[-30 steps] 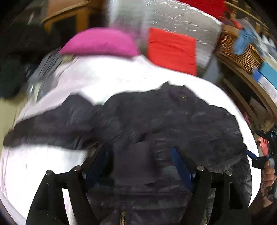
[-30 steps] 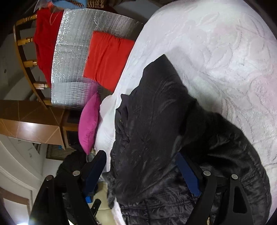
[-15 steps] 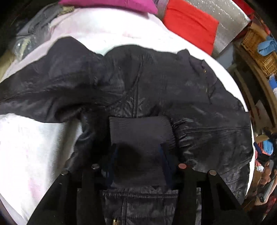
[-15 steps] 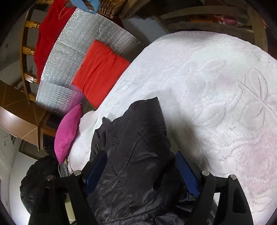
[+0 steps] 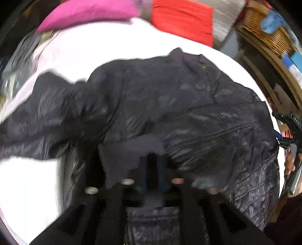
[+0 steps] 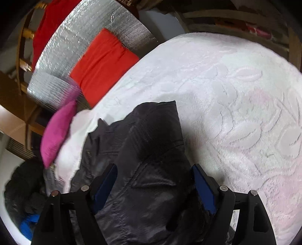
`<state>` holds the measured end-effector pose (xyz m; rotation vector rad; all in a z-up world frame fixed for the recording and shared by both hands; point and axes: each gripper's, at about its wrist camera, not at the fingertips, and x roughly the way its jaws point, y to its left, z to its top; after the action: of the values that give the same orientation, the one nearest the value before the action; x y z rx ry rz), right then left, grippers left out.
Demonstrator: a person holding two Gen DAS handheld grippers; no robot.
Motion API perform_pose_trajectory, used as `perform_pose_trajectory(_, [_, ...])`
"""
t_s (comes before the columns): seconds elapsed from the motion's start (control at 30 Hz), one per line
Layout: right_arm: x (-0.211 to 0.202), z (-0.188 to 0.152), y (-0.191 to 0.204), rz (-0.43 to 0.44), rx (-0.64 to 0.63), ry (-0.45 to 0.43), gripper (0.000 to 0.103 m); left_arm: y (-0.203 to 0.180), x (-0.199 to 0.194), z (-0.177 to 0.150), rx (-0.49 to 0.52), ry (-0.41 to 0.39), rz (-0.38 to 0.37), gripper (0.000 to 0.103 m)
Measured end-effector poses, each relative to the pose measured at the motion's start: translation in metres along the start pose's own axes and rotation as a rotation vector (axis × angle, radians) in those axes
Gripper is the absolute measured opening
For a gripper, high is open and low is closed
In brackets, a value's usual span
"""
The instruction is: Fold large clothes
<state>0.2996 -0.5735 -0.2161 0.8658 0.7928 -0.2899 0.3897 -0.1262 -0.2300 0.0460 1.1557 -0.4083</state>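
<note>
Jacket (image 5: 169,105): left gripper (image 5: 151,169) now closing onto its knit cuff (image 5: 130,150).
Right gripper (image 6: 152,186) closing, jaws wide over jacket; lettering unreadable.

The jacket (image 5: 169,105) is spread on the bedspread (image 6: 236,94), which serves as the landmark. One sleeve (image 5: 34,120) is stretched out to the left over the bedspread — in the left wrist view. Beyond the bedspread's far edge two cushions (image 5: 88,13) are set side by side, and behind them a foil sheet (image 6: 79,49) is propped. A wicker basket (image 5: 268,32) is placed off the bedspread's far right corner.
</note>
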Motion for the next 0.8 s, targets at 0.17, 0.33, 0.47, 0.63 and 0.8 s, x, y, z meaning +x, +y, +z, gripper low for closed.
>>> perform_pose_trajectory(0.17, [0.007, -0.004, 0.011, -0.108, -0.106, -0.036, 0.08, 0.026, -0.005, -0.021, -0.095, -0.037, -0.029, 0.063])
perform_pose_trajectory(0.33, [0.031, -0.016, 0.014, -0.175, -0.165, 0.037, 0.061, 0.024, -0.003, -0.022, -0.097, -0.083, -0.058, 0.011])
perform_pose_trajectory(0.47, [0.024, -0.02, 0.021, -0.218, -0.197, 0.01, 0.055, 0.006, -0.012, -0.018, -0.063, -0.174, -0.1, 0.007])
perform_pose_trajectory(0.63, [0.02, -0.022, 0.018, -0.218, -0.2, 0.008, 0.055, -0.028, -0.036, 0.004, 0.099, -0.323, 0.043, 0.006])
perform_pose_trajectory(0.8, [0.019, -0.023, 0.018, -0.22, -0.215, 0.012, 0.055, -0.027, -0.072, 0.035, 0.124, -0.471, 0.074, 0.006])
